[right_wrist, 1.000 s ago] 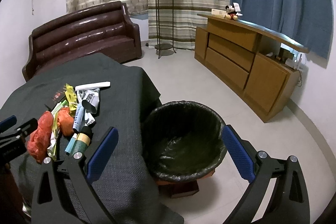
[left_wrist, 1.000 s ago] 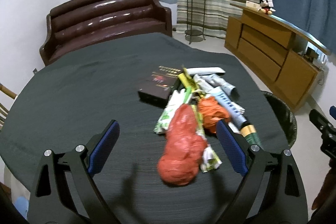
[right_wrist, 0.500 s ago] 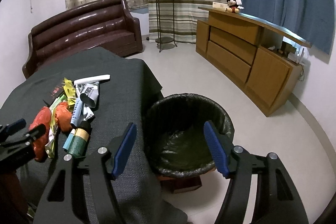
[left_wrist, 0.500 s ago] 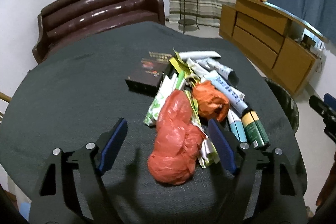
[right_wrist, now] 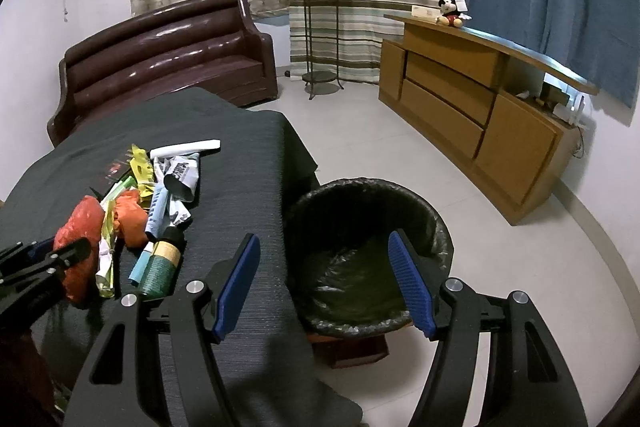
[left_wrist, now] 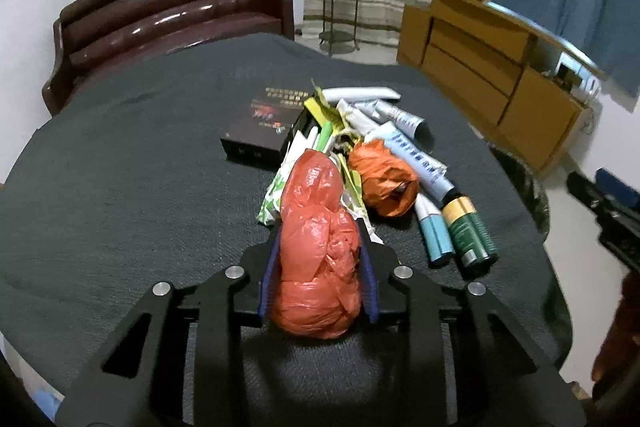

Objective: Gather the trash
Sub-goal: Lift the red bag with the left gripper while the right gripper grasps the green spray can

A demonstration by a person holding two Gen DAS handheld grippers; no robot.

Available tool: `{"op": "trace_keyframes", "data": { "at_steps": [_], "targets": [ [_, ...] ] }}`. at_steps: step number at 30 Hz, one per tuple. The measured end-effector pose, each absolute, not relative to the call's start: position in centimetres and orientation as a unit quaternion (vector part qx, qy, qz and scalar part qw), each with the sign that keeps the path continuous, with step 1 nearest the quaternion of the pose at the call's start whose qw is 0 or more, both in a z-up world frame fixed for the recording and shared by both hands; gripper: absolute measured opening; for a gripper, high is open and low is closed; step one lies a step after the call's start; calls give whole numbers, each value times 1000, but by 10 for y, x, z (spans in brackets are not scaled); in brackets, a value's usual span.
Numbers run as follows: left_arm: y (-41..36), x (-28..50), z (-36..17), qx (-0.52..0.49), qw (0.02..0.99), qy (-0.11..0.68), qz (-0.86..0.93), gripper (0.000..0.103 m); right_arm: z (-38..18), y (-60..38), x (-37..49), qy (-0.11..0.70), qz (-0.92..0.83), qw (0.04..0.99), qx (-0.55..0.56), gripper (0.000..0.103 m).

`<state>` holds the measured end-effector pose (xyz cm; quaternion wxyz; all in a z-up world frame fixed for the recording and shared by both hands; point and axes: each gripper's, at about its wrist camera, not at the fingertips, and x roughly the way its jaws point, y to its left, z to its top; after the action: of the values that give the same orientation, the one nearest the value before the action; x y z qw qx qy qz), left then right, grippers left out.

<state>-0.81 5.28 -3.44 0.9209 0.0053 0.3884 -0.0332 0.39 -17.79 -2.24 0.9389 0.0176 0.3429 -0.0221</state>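
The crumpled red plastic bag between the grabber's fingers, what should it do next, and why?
Probably finish the squeeze, then lift: the left gripper is closing with the crumpled red plastic bag between its pads, and the black-lined trash bin waits beside the table.

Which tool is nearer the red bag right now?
Left. The left tool is closing around the red bag, its pads against the bag's sides. The right tool is apart from it, empty, by the bin.

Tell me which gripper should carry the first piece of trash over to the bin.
Left. The left gripper is closing with its pads against the crumpled red plastic bag on the table. The right gripper holds nothing, its open jaws framing the black-lined trash bin beside the table.
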Motion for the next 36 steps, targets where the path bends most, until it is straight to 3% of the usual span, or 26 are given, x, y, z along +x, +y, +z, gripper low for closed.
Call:
{"op": "trace_keyframes", "data": {
  "at_steps": [18, 23, 31, 36],
  "targets": [
    [93, -24, -18, 7, 933, 361, 2, 32, -25, -128, 3, 351, 30, 936, 2, 65],
    [109, -19, -22, 3, 931, 364, 11, 32, -33, -108, 7, 364, 45, 930, -8, 56],
    [128, -11, -28, 0, 929, 369, 20, 32, -38, -87, 18, 376, 53, 925, -3, 55],
    [135, -8, -30, -4, 928, 372, 22, 32, -47, -78, 25, 393, 58, 918, -11, 45]
  ]
}}
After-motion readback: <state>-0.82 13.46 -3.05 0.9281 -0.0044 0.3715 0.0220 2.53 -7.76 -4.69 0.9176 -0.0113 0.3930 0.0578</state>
